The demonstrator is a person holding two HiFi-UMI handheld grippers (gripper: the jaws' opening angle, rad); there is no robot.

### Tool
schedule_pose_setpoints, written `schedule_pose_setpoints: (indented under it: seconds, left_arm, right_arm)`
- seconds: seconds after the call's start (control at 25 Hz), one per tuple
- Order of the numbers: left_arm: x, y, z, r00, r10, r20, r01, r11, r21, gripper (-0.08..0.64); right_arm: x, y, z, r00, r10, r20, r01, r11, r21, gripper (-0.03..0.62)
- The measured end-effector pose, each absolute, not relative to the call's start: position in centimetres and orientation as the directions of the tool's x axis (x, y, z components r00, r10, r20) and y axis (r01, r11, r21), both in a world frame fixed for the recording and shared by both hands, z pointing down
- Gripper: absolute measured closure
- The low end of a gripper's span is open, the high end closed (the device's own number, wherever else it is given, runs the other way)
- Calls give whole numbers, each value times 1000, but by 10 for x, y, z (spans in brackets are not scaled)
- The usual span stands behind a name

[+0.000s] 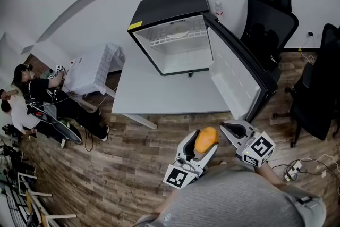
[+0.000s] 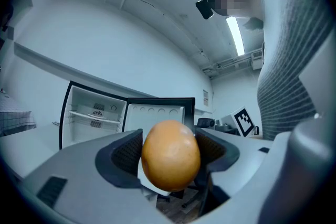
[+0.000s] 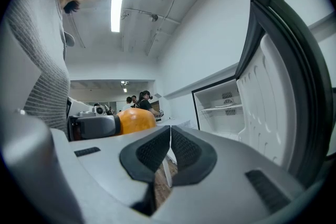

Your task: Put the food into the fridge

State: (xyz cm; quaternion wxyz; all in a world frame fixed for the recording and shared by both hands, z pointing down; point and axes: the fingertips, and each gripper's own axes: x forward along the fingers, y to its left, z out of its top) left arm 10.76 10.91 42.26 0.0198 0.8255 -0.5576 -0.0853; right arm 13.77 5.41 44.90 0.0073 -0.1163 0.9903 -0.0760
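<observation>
A white tabletop [image 1: 159, 95] carries a small black fridge [image 1: 170, 8], its door [image 1: 234, 74] swung wide open. In front of the tabletop, over the wooden floor [image 1: 122, 162], the left claw [image 1: 203, 145] grips a round orange fruit [image 1: 206, 139]. Just beside it, the right claw [image 3: 169, 144] is clenched shut on nothing.

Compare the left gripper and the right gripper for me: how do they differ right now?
The left gripper has its fingers standing apart, clamped on a round orange food item. The right gripper has its fingers pressed together with nothing between them. In the head view, the right gripper sits closer to the open fridge door than the left gripper does. Both point toward the fridge.
</observation>
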Motion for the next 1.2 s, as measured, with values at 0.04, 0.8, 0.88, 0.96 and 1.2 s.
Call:
schedule_pose_setpoints:
  seconds: [0.04, 0.8, 0.88, 0.96, 1.2]
  left_arm:
    - [107, 108, 422, 362, -925, -117, -918, -376, 128, 238]
    - [17, 39, 413, 366, -918, -153, -905, -389, 170, 238]
    - [4, 28, 412, 369, -917, -153, -903, -393, 176, 238]
    - [-9, 17, 412, 370, -916, -152, -900, -394, 183, 238]
    - [-37, -15, 417, 381, -911, -159, -891, -407, 202, 238]
  right_arm:
    - [137, 53, 449, -973, -232, 4, -229, 961, -154, 578]
    - [61, -14, 440, -954, -299, 34, -301, 944, -138, 578]
    - [46, -25, 437, -953, -299, 35, -301, 944, -131, 578]
    - [33, -34, 436, -953, -300, 37, -302, 945, -128, 579]
    - [6, -61, 441, -948, -314, 58, -319, 939, -126, 579]
